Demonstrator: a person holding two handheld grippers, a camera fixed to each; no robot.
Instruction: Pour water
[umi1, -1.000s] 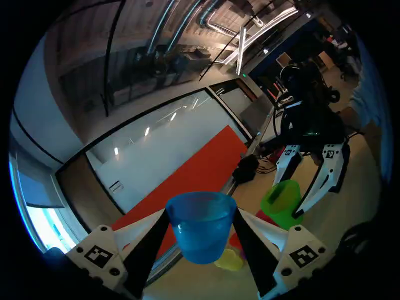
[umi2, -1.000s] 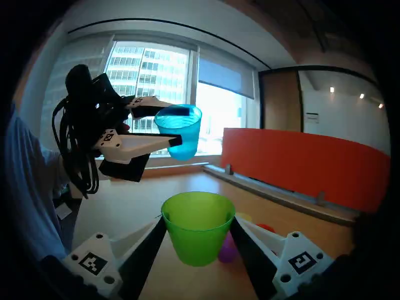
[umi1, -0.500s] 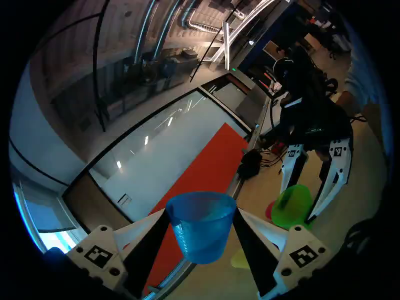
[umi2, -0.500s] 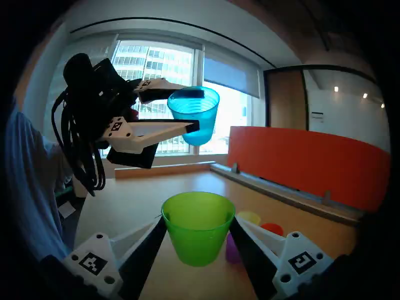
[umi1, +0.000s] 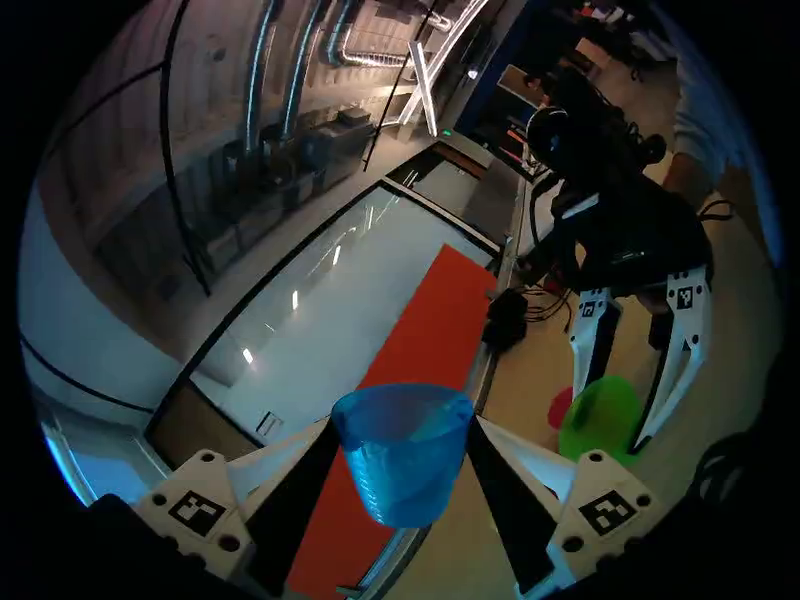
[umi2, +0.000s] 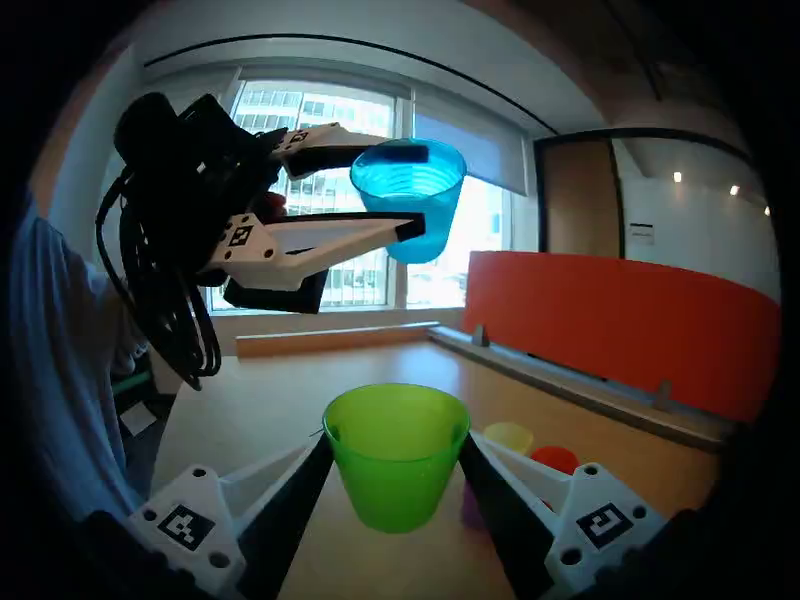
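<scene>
Clamping both: left tool (umi1: 402, 432) on blue cup (umi1: 400, 475), right tool (umi2: 395, 442) on green cup (umi2: 396, 480). Light thin plastic, likely flexes; grip mid-wall, gently.

In the right gripper view we see a bright window (umi2: 365, 285) ahead of the jaws, an orange partition (umi2: 620, 320) to their right and a wooden table (umi2: 250, 400) beneath them. In the left gripper view, ceiling pipes (umi1: 270, 70) and 2 light strips (umi1: 428, 80) run above the jaws.
</scene>
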